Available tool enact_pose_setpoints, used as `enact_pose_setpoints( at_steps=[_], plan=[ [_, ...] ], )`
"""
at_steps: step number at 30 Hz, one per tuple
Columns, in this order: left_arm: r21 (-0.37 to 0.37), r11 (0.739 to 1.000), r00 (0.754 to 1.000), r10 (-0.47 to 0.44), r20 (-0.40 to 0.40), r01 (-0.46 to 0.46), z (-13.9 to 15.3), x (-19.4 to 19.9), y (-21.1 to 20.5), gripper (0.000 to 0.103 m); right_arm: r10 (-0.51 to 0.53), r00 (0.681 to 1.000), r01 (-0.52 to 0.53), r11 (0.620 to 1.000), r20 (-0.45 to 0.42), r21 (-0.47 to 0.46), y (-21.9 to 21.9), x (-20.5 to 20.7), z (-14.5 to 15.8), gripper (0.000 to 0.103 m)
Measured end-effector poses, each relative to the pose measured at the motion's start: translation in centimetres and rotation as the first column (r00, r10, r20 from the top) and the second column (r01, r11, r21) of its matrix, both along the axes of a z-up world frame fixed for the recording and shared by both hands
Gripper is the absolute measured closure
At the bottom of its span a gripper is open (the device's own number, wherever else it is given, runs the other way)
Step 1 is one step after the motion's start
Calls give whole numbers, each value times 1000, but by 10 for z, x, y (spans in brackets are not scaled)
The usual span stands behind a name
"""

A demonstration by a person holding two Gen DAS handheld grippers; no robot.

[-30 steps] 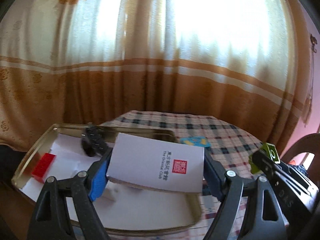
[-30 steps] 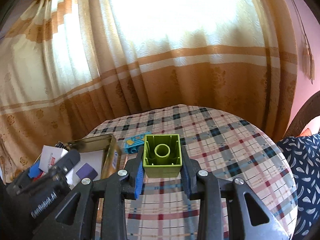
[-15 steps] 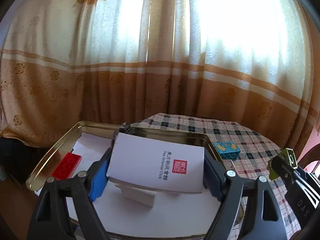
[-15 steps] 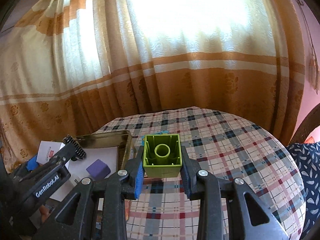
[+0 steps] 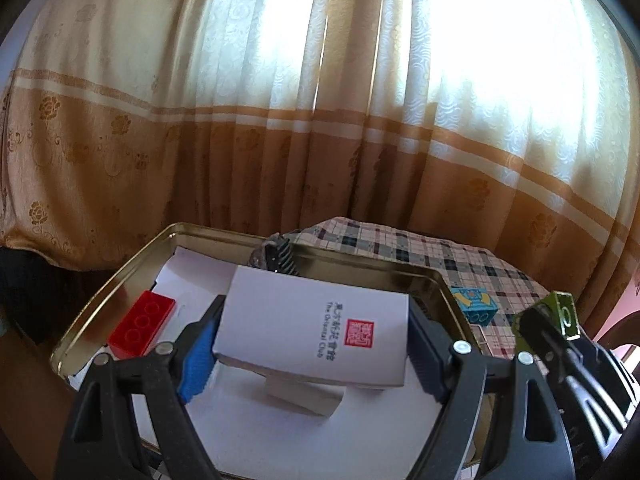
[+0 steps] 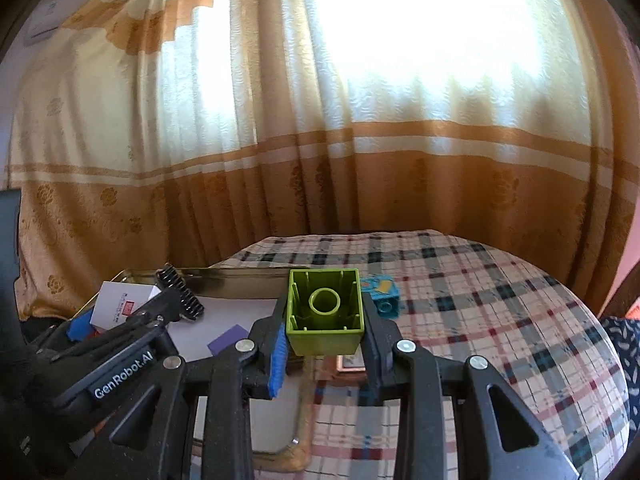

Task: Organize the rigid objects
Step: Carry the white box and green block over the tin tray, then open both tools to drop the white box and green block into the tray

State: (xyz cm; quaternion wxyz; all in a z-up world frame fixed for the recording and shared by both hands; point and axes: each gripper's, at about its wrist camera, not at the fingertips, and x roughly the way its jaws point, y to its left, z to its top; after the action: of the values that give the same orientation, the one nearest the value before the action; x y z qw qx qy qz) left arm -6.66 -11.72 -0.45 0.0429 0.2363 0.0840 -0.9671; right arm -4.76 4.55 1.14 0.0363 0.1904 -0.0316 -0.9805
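Behind everything hangs a long cream and orange-brown curtain, lit through by daylight. Below it spreads the table under a plaid cloth of cream, red and dark blue checks. On the left part of that table sits a shallow gold-coloured metal tray lined with white paper.

Over the tray the left gripper is clamped on a white rectangular cardboard box with a red square seal and a line of dark print; the box is held flat across the jaws, clear of the paper lining, with a blue pad pressed on one short side and a black pad on the other. At the tray's edge the right gripper pinches a lime-green square plastic building block, hollow underside turned toward the camera, its central tube showing.

Inside the tray, a red flat plastic brick with three round studs lies near the left rim, well apart from the box. A small purple block rests on the paper just left of the right gripper. Outside the tray, on the cloth just beyond its right rim, stands a small teal toy block with yellow markings. A black toothed part pokes up at the tray's far rim; I cannot tell what it belongs to from this view.
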Motion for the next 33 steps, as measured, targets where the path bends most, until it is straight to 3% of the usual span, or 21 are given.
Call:
enact_pose_setpoints(
  at_steps=[8,12,19,33],
  plan=[
    [-15,1000,1000,11,1,-11,1,-5,2,21,-3,1000,4,999,-25,37,-10,-10,3,69],
    [-66,997,999,29,-13,-30,3,-10,5,21,-3,999,5,999,-34,50,-13,-16,4,69],
    [-32,999,999,38,15,-37,0,-17,-4,21,-5,1000,5,998,-13,67,-15,-23,-4,69],
    [-49,998,999,30,22,-29,0,-19,0,21,-7,1000,7,997,5,73,-16,-29,-6,69]
  ],
)
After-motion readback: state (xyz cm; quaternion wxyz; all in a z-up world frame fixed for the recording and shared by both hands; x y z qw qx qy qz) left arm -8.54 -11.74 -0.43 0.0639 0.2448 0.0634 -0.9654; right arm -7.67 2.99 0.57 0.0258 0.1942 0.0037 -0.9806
